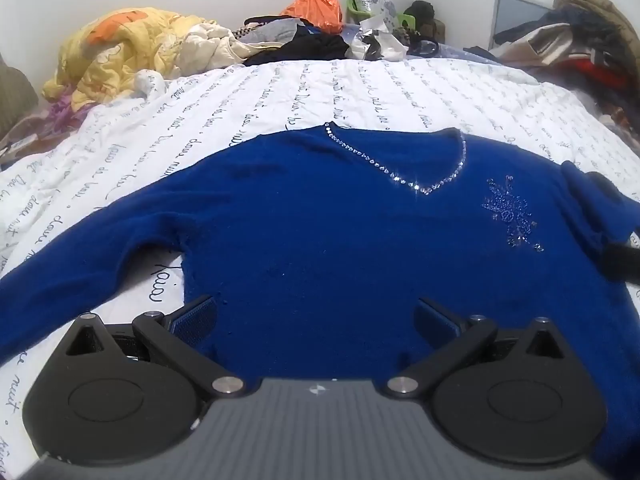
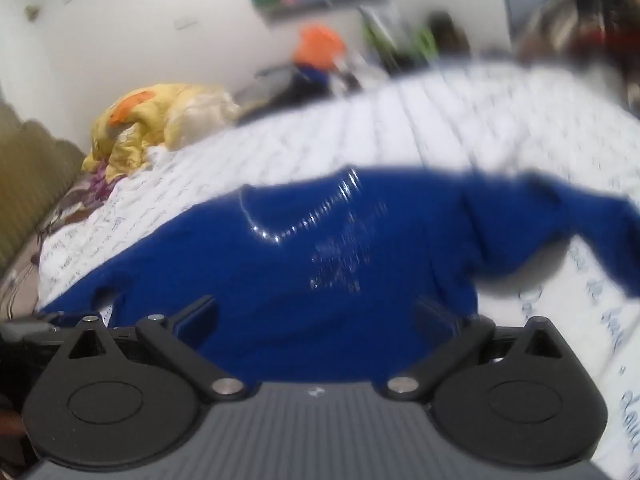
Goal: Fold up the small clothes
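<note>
The bed (image 1: 360,88) fills both views; its white sheet (image 1: 400,92) is printed with rows of dark handwriting and lies in soft wrinkles. Along the far edge there is a pile of things: a crumpled yellow quilt (image 1: 120,52) with orange patches, dark clothes (image 1: 312,46) and an orange bag (image 1: 316,4). At the right side more clothes (image 1: 580,36) are heaped. Between this pile and the sweater a broad strip of sheet is bare.

The blue sweater (image 1: 340,232) lies flat on the sheet, front side up, close to both grippers. Its knit looks soft and a little fuzzy. One sleeve (image 1: 80,248) stretches out flat toward the left; the other sleeve (image 2: 560,220) is bunched at the right. A line of shiny stones (image 1: 400,176) follows the V-shaped neck, and a small sparkling motif (image 1: 512,216) sits beside it.

The left gripper (image 1: 316,316) hangs over the lower part of the sweater with its fingers wide apart, and nothing is between them. The right gripper (image 2: 316,316) is also spread wide and empty above the sweater; this view is blurred.
</note>
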